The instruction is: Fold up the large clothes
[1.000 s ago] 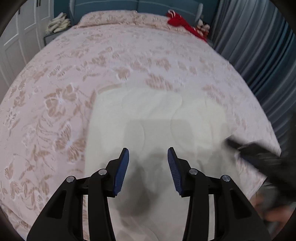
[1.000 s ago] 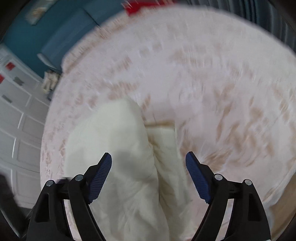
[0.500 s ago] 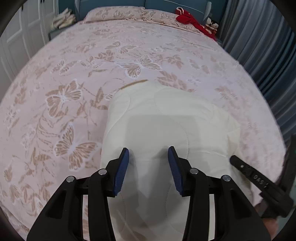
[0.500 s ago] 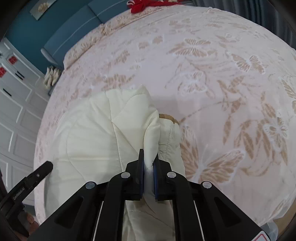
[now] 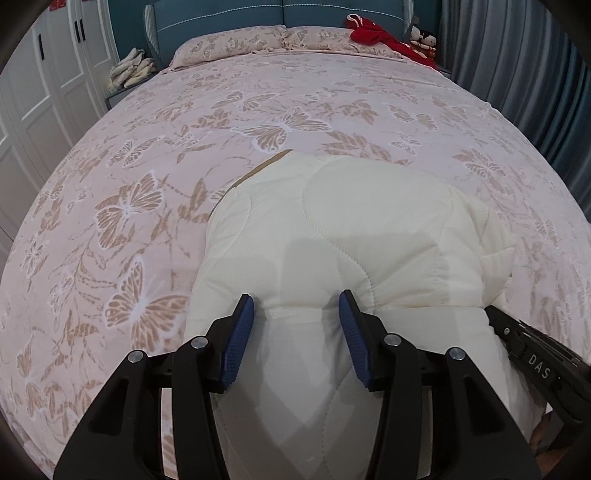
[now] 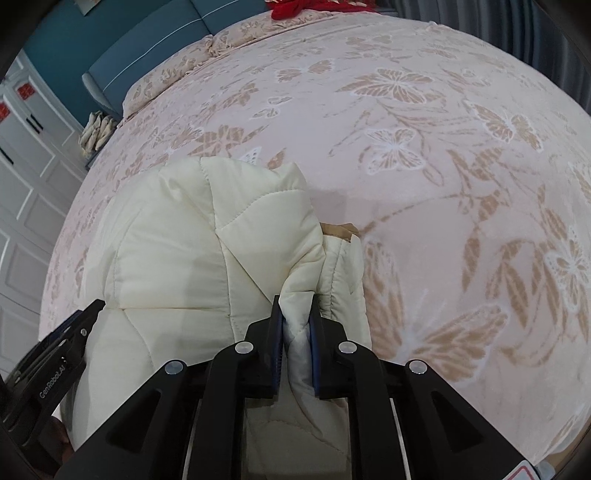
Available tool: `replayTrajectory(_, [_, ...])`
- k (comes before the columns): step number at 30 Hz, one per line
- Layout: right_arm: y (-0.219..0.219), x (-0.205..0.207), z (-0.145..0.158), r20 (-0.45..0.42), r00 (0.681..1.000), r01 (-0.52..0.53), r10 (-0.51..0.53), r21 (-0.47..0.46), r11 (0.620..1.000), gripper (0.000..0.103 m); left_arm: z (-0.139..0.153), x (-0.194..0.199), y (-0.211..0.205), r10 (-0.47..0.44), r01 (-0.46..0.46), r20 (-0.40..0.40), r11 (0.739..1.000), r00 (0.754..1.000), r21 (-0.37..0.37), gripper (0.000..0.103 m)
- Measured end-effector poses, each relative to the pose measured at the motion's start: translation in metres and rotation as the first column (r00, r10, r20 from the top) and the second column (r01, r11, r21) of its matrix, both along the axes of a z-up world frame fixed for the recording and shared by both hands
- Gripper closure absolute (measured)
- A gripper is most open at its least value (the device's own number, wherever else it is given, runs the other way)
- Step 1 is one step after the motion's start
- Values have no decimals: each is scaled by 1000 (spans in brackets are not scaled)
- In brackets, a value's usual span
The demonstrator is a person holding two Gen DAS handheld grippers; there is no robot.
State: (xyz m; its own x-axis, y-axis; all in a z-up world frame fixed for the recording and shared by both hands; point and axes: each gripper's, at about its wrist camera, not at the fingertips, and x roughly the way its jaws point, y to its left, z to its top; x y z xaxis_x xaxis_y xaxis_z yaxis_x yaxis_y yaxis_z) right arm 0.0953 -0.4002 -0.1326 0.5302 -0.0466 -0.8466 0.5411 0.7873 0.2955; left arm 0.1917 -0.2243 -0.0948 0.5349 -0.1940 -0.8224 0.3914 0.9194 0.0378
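At the far left of the left wrist view stand white wardrobe doors, and beside them a pile of pale cloth sits on a low stand next to the bed. The bed wears a pink cover printed with tan butterflies, with pillows against a blue headboard.

The cream quilted jacket lies on the near part of the bed, its bulk bunched toward the camera. The left gripper has its blue fingers spread around a thick fold of the jacket; the padding fills the gap and both pads touch it, while the fingers are easing apart.

Further right, the right gripper pinches a narrow ridge of the jacket near its right edge, where a tan lining shows. Its fingers stand nearly together with the cloth squeezed between them, and they are loosening slightly.

A red garment lies at the head of the bed on the right, and grey curtains hang along the right side.
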Motion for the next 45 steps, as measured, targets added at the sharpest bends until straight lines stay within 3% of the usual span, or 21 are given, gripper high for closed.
replayTrajectory(14, [5,-1,-6,20,1000,-5,6,-28,1000,92,-12,-7,-9,3,-8,85,998,996,59,57])
replayTrajectory(23, [3,-2,-3,34,999,-16,16,-16,1000,89,-12,-9,-5,4,-8,99,999,995,38,57])
replayTrajectory(25, [-5,-6,5,39,999,-22,20,47,999,85,-5,-7,2,-13,12,63,1000,998,12,55])
replayTrajectory(26, [-11,-12,13,45,999,-18,14,95,995,78,1,-6,8,-24,24,36,1000,999,-6,53])
replayTrajectory(27, [-15,-19,18,57,998,-18,10,133,991,63,8,-6,16,-32,32,0,999,999,-35,42])
replayTrajectory(28, [-18,-28,24,75,997,-18,5,174,985,50,17,-7,28,-33,29,-47,996,998,-87,24])
replayTrajectory(29, [-21,-43,30,84,996,-9,-9,209,978,30,23,-8,38,-36,24,-87,990,996,-140,17])
replayTrajectory(30, [-22,-54,34,87,996,-5,-14,224,975,26,28,-10,53,-42,12,-134,977,990,-215,12])
replayTrajectory(32, [-20,-74,33,69,998,-24,6,259,966,24,30,-16,83,-51,-26,-230,948,972,-317,6])
replayTrajectory(37, [-11,-108,12,64,998,-11,-18,430,903,21,-1,-29,127,-15,-132,-400,932,916,-337,5])
replayTrajectory(42, [7,-105,-5,65,998,-35,2,510,860,21,-26,-35,143,-16,-235,-512,876,859,-422,5])
replayTrajectory(45, [15,-102,-13,73,997,-33,-6,522,852,18,-31,-35,136,-43,-232,-525,864,850,-448,5])
